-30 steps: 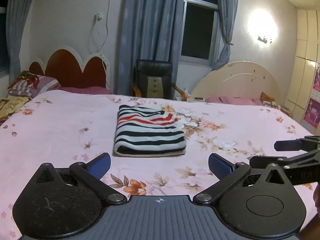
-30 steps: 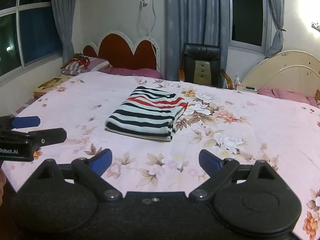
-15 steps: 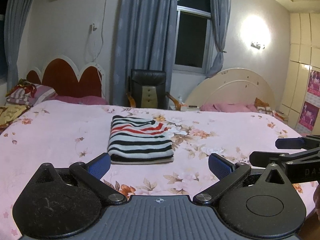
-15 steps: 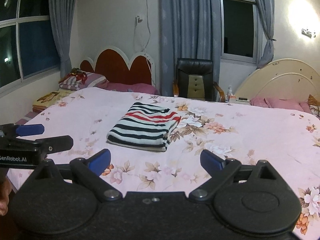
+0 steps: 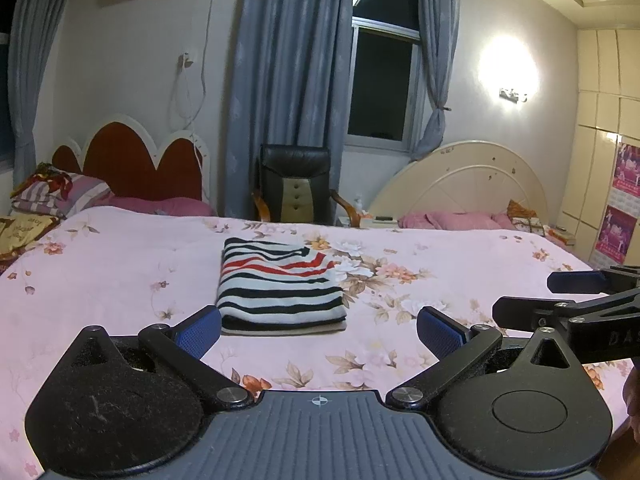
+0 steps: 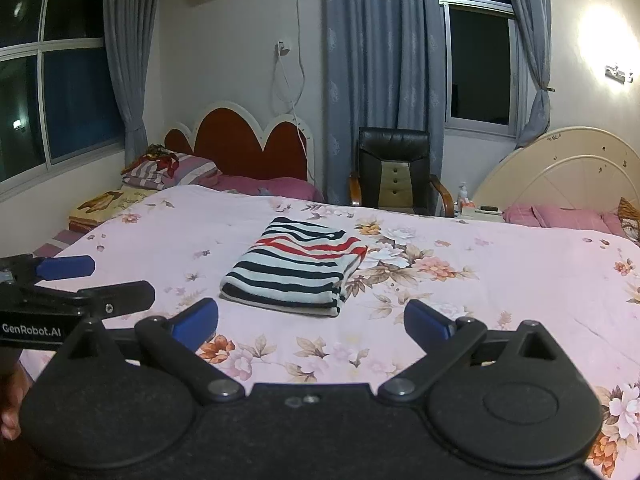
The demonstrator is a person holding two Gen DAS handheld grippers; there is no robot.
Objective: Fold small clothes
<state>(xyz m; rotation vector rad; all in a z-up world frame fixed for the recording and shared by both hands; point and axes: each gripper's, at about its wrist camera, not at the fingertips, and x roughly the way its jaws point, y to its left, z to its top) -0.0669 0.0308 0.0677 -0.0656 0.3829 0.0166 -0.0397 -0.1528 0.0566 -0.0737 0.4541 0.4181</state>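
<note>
Striped garment [image 5: 280, 280], folded into a neat rectangle, lies near the middle of the floral bedspread [image 5: 120, 272], well clear of its edges. Both the left gripper [image 5: 318, 330] and the right gripper [image 6: 311, 319] hover near the bed's near edge with jaws spread wide, holding nothing. The fold looks finished, I judge; the risk is a careless pass dragging the top layer and springing it open, or a finger catching the loose lower layer peeking out at the near side. Its far edge and underside are hidden, and fisheye blur obscures the layers.
</note>
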